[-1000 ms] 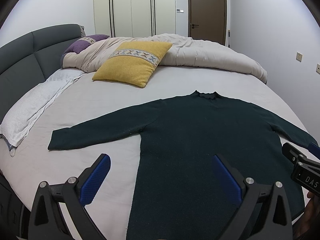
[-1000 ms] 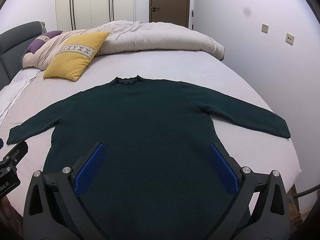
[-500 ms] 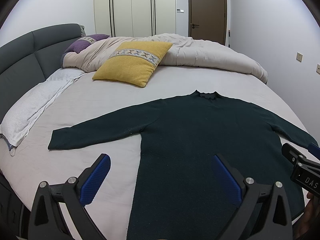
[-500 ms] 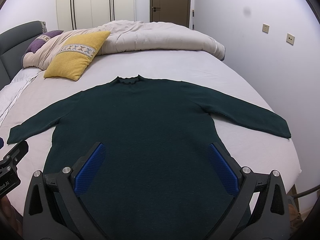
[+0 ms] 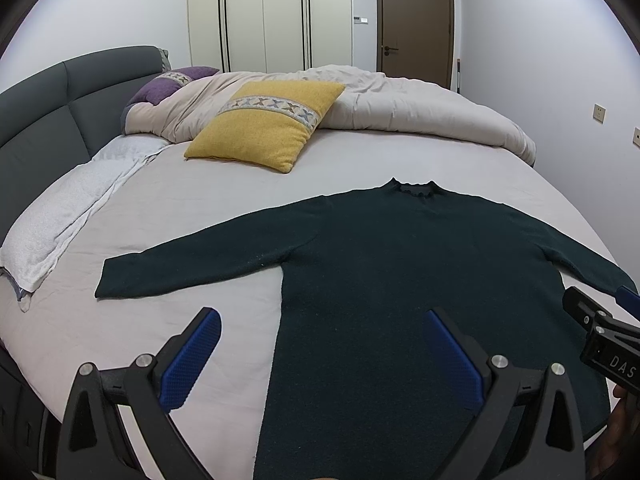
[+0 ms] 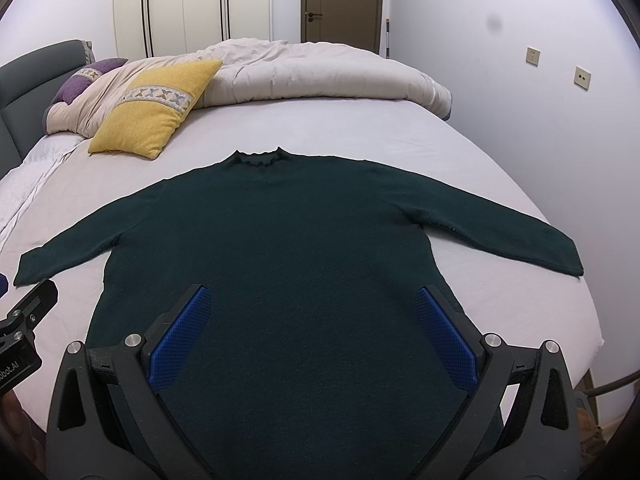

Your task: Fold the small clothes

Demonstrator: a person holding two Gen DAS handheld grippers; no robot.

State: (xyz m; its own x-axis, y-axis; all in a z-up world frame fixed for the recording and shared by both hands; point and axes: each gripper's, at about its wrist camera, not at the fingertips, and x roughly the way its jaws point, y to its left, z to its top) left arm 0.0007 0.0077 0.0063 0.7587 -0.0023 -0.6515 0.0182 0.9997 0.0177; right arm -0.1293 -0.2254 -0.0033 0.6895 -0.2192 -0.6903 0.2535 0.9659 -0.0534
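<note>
A dark green long-sleeved sweater point(image 5: 404, 264) lies flat on the bed, collar away from me, both sleeves spread out; it also shows in the right wrist view point(image 6: 280, 248). My left gripper point(image 5: 320, 338) is open and empty, above the sweater's lower left edge. My right gripper point(image 6: 314, 320) is open and empty, above the sweater's lower body. Each gripper shows at the edge of the other's view. The sweater's hem is hidden below the frames.
The bed sheet point(image 5: 200, 208) is pale grey. A yellow cushion point(image 5: 264, 124), a purple pillow point(image 5: 172, 84) and a bunched duvet point(image 5: 400, 112) lie at the far side. A white towel point(image 5: 68, 208) lies at left by the grey headboard point(image 5: 52, 120). The wall point(image 6: 560, 140) is close on the right.
</note>
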